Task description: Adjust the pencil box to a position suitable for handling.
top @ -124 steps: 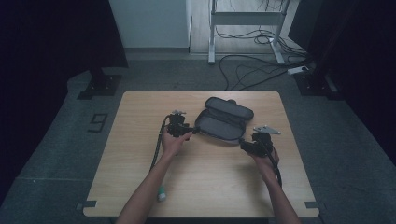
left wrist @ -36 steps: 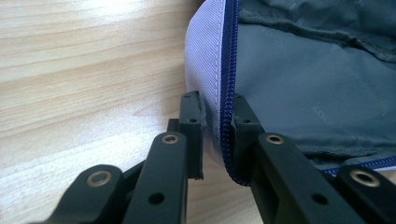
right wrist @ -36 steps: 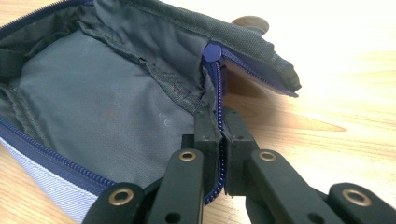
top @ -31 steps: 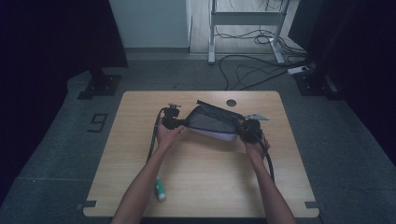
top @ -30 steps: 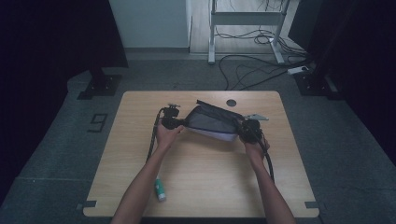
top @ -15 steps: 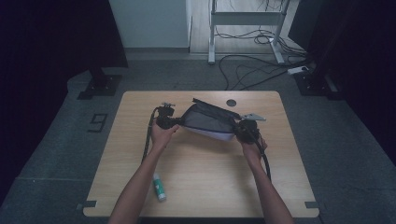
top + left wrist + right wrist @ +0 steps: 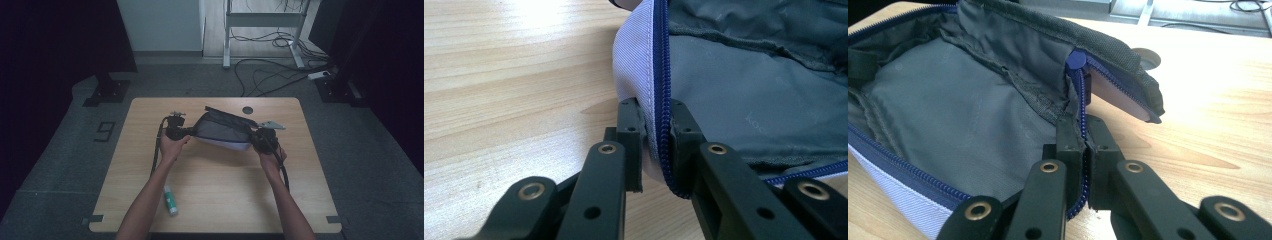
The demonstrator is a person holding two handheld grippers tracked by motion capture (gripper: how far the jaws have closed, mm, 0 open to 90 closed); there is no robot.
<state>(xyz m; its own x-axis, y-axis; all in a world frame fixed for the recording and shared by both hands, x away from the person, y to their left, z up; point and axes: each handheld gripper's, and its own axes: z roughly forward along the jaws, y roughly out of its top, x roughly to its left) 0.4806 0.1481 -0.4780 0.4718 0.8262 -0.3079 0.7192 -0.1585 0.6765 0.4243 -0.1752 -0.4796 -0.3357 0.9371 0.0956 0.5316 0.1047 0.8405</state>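
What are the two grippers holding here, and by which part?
Both hold the open zip pouch: the left gripper pinches its zipper edge at one end, the right gripper pinches the zipper edge at the other.

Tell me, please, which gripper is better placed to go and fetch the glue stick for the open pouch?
Probably the left gripper: the glue stick lies near the table's front edge beside the left forearm. The right gripper pinches the pouch at its far end and could hold it.
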